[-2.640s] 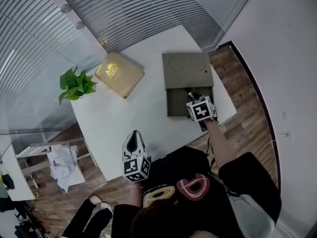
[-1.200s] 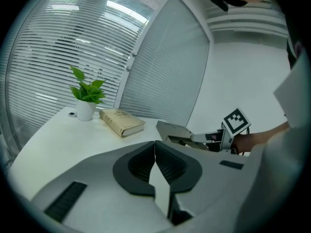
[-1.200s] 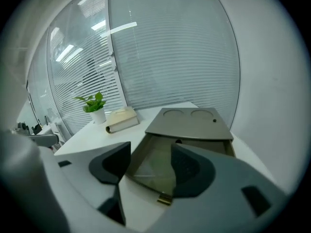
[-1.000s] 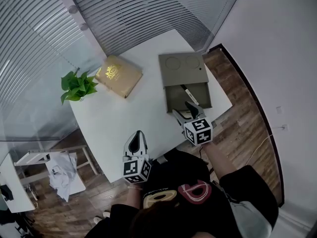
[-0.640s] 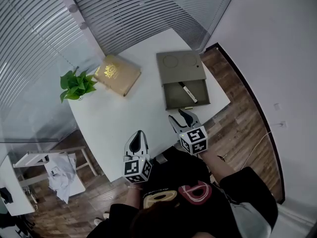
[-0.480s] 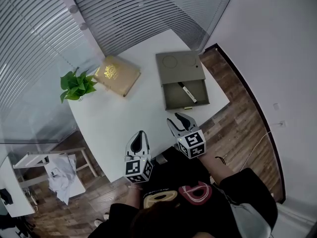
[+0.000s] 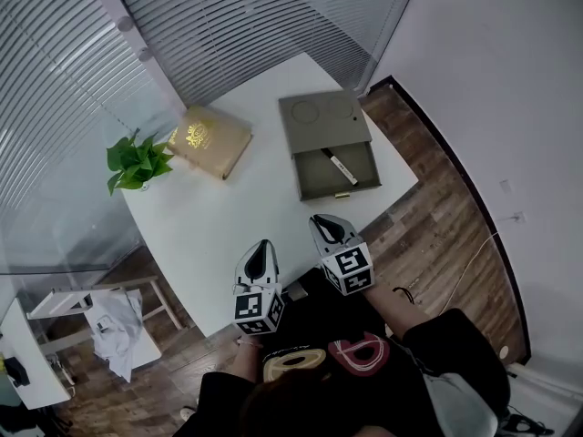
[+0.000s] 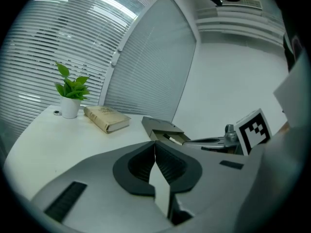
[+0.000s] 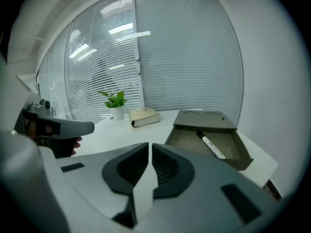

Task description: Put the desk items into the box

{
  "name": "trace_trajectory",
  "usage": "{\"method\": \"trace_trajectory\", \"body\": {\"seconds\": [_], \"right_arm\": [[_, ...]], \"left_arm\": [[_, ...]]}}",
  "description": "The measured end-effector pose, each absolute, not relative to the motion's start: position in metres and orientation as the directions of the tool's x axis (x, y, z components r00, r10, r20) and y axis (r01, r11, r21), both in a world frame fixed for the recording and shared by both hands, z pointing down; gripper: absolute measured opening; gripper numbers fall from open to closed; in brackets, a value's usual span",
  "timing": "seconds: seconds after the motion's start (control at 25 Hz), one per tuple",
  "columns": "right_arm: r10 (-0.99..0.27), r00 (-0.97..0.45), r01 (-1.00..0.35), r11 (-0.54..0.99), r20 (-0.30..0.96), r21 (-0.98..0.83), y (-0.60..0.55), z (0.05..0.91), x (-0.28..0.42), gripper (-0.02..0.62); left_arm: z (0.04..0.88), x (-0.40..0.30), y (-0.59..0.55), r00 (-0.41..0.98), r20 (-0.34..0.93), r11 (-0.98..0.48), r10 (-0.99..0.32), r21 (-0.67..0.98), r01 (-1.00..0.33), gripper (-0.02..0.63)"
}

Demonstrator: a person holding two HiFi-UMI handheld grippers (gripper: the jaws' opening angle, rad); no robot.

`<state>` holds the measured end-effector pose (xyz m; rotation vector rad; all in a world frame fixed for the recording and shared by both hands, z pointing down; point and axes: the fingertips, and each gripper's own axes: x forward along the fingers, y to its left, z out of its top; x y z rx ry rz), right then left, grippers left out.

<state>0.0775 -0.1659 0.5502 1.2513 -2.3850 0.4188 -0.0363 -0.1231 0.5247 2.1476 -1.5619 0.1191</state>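
The marker (image 7: 339, 166) lies in the open tray of the box (image 7: 319, 121), so that one's done. Left of the box, the book (image 7: 208, 140) and the potted plant (image 7: 137, 160) sit on the desk (image 7: 228, 217), not yet packed. Short of the box, the right gripper (image 7: 326, 222) has just been closing its jaws on nothing. The left gripper (image 7: 263, 247) has its jaws together, empty.

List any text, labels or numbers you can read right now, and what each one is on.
No text is legible at this moment.
On the book: a gold emblem on the cover, lettering too small to read.
On the marker in the box: dark print on the barrel, too blurred to read.
On the left hand-held gripper and right hand-held gripper: black-and-white square codes on their cubes, no letters.
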Motion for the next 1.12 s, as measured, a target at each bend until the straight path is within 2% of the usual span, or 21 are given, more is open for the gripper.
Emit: {"method": "trace_trajectory", "body": {"seconds": [0.16, 1.12], "right_arm": [[-0.714, -0.514, -0.831, 0.551, 0.475, -0.07, -0.165, 0.548, 0.074, 0.011], [-0.713, -0.519, -0.82, 0.571, 0.471, -0.039, -0.163, 0.548, 0.06, 0.009]], "left_arm": [[0.524, -0.038, -0.122, 0.348, 0.343, -0.238, -0.873, 0.324, -0.916, 0.017], [0.525, -0.049, -0.121, 0.36, 0.354, -0.253, -0.863, 0.314, -0.915, 0.017]]}}
